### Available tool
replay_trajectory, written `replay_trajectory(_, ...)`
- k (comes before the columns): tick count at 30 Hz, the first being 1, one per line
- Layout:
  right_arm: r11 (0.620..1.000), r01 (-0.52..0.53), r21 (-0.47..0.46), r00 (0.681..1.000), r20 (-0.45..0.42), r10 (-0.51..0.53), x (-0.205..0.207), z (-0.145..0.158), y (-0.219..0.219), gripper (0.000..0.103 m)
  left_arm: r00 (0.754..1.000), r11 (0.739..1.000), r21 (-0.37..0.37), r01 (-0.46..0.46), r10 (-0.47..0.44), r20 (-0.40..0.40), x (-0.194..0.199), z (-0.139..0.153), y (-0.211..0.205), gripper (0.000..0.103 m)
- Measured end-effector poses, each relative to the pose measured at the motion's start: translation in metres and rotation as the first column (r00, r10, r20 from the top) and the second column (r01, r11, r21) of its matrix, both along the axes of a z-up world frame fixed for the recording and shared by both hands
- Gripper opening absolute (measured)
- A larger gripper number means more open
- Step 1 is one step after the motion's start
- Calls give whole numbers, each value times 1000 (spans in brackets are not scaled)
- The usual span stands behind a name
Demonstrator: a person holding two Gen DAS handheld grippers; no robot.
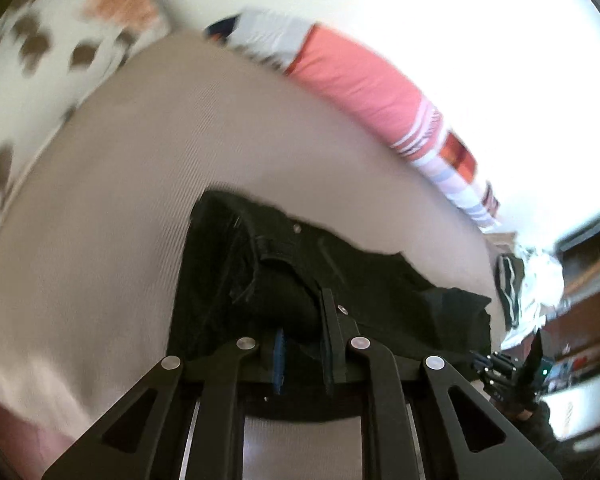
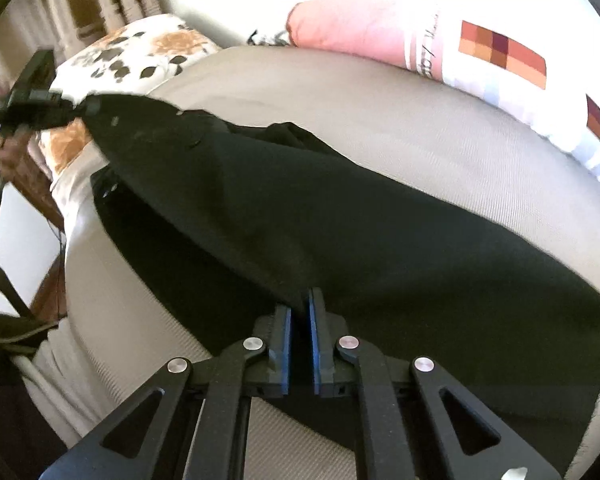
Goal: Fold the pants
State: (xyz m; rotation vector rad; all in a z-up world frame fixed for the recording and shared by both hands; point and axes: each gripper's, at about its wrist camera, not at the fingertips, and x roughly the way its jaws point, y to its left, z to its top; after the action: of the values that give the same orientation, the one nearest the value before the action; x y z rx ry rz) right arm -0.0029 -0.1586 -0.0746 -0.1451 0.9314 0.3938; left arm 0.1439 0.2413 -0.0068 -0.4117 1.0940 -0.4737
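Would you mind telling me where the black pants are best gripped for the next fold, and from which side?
Best along the near edge of the black pants, approached from above and the near side. Both grippers already pinch it there: the left gripper near the waistband, by the button, the right gripper further along the leg. That edge lifts off the beige bedcover, so the fingers can close around it.

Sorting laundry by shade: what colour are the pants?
Black pants, clearest in the right wrist view.
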Motion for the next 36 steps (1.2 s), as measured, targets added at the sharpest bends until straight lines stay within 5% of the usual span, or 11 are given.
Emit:
replay_trajectory(3, 1000, -17, 10, 998, -56, 17, -4, -18, 6, 7, 998, 993, 98, 59, -61, 15, -1, -9, -6, 15)
replay_trajectory(6, 1000, -22, 12, 994, -104, 23, -6, -37, 10, 7, 992, 979, 177, 102, -87, -91, -10, -49, -3, 15)
replay_trajectory(10, 999, -42, 19, 990, -132, 44, -11, -41, 12, 7, 986, 983, 166, 81, -55, -158, -22, -85, 13, 16)
replay_trajectory(17, 999, -28, 22, 987, -159, 31, -10, -55, 13, 7, 994, 956, 277, 92, -74, -74, -28, -82, -5, 21)
replay_trajectory(20, 999, 3, 54, 987, -161, 6, -9, -54, 8, 8, 998, 937, 343, 62, -57, -26, -37, -72, -11, 33)
replay_trajectory(22, 998, 6, 57, 988, -152, 3, -11, -53, 8, 8, 998, 910, 412, 46, -60, 21, -46, -63, -17, 49)
replay_trajectory(25, 998, 13, 59, 990, -140, -4, -13, -52, 9, 10, 990, 863, 504, 26, -91, 106, -61, -45, -21, 53)
replay_trajectory(28, 996, 34, 80, 990, -141, -22, -12, -49, 7, 11, 969, 828, 561, 20, -153, 192, -78, -25, -37, 53)
replay_trajectory(30, 994, 49, 99, 990, -133, -35, -11, -46, 4, 11, 936, 830, 553, 68, -245, 252, -92, -12, -62, 54)
replay_trajectory(33, 987, 79, 140, 986, -154, -57, -8, -44, -1, 11, 876, 817, 537, 210, -402, 268, -105, -6, -112, 58)
replay_trajectory(36, 980, 98, 173, 985, -159, -71, -4, -42, -5, 11, 799, 777, 513, 365, -544, 257, -112, -15, -170, 58)
